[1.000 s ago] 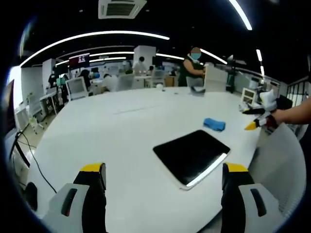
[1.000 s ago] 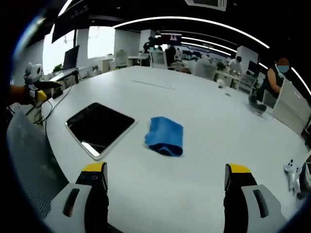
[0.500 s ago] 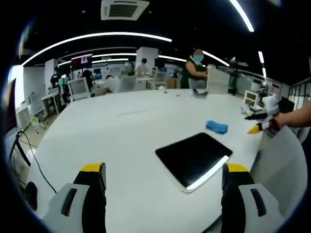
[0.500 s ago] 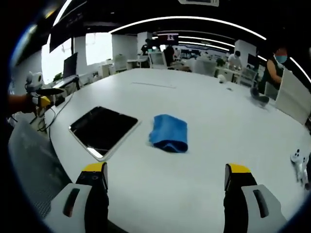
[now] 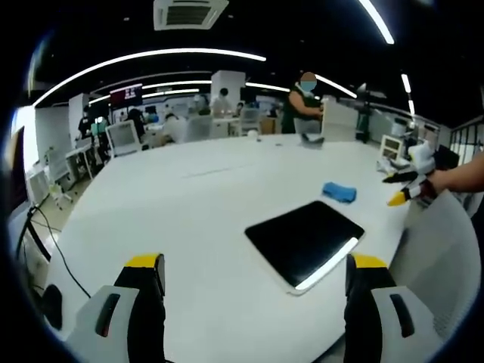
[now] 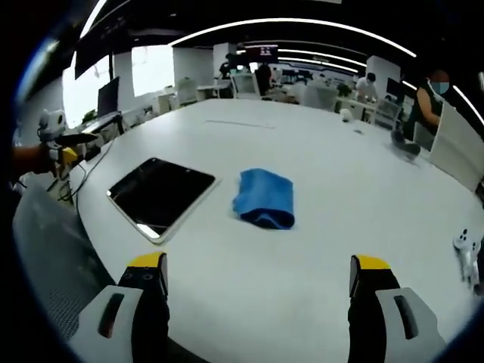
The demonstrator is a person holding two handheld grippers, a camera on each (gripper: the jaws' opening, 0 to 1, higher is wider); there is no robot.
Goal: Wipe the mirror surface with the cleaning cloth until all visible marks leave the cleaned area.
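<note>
Both grippers, left [image 5: 253, 302] and right [image 6: 257, 302], hang wide open and empty over the table [image 6: 325, 249] edge, the right one edging closer to the cloth [image 6: 265, 198] beside the mirror [image 6: 160, 194], so wiping hasn't started.

the right gripper [image 6: 257, 302], jaws wide apart, edged closer over the white table [image 6: 363, 204] toward the folded blue cloth [image 6: 265, 198] beside the mirror [image 6: 160, 195]; nothing on it shifted.
</note>
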